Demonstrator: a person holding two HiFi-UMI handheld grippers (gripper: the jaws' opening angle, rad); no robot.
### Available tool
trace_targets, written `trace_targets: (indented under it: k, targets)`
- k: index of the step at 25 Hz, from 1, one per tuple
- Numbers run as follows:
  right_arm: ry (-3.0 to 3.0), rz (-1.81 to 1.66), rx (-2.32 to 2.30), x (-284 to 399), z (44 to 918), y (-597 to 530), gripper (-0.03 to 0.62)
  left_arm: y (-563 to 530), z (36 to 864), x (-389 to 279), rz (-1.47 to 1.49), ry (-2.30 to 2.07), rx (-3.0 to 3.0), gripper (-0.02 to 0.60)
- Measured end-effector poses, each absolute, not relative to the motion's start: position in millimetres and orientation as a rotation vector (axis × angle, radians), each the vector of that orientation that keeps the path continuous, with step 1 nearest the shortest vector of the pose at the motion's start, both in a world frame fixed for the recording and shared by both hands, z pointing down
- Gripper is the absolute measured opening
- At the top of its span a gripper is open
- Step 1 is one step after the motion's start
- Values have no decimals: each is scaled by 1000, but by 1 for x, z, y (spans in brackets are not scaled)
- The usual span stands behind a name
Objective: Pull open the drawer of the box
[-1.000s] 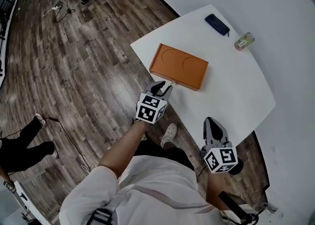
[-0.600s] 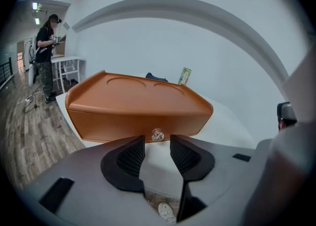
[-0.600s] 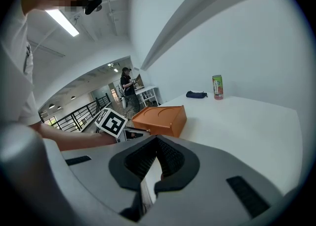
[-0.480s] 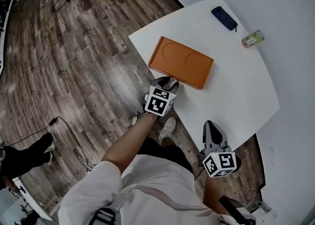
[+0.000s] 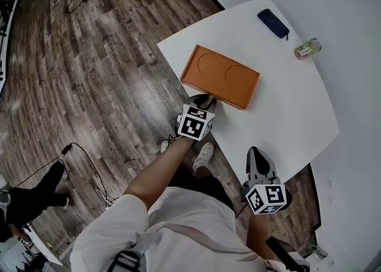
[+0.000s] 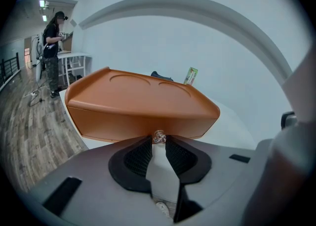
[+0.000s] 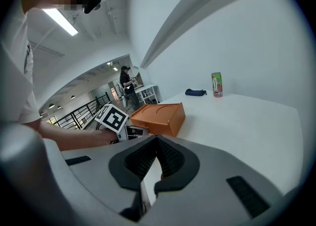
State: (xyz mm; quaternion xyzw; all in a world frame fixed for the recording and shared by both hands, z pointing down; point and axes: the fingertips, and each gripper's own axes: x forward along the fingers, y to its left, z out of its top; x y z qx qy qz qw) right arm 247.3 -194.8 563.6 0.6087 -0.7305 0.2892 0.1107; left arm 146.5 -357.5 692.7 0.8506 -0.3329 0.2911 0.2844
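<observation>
Near right: right tongs (image 5: pixel 255 154) at near edge of surface (image 5: pixel 292 116); tips together, empty, idle.
Beyond, left: left tongs (image 6: pixel 159 142) at box front. Jaws have just been closing, and pads now nip small clear knob (image 6: pixel 159 136) at tips.
Box (image 5: pixel 220 77): orange, on near left part of surface; drawer (image 6: pixel 123 121) appears fully in.
Step in hand: knob gripped, pull not begun.
Next move likely calls for straight, level draw toward near edge. Box may slide; right tongs could brace it.

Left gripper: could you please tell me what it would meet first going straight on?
The left gripper, fingers just closing round the clear knob, would likely meet the drawer front of the orange box behind it.
</observation>
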Motion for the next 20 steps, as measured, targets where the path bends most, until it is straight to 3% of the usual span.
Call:
trace_targets:
  k: [20]
  targets:
    - [-2151, 858, 1777, 242, 569, -193, -2, -351, 692, 143, 763, -886, 2277, 71]
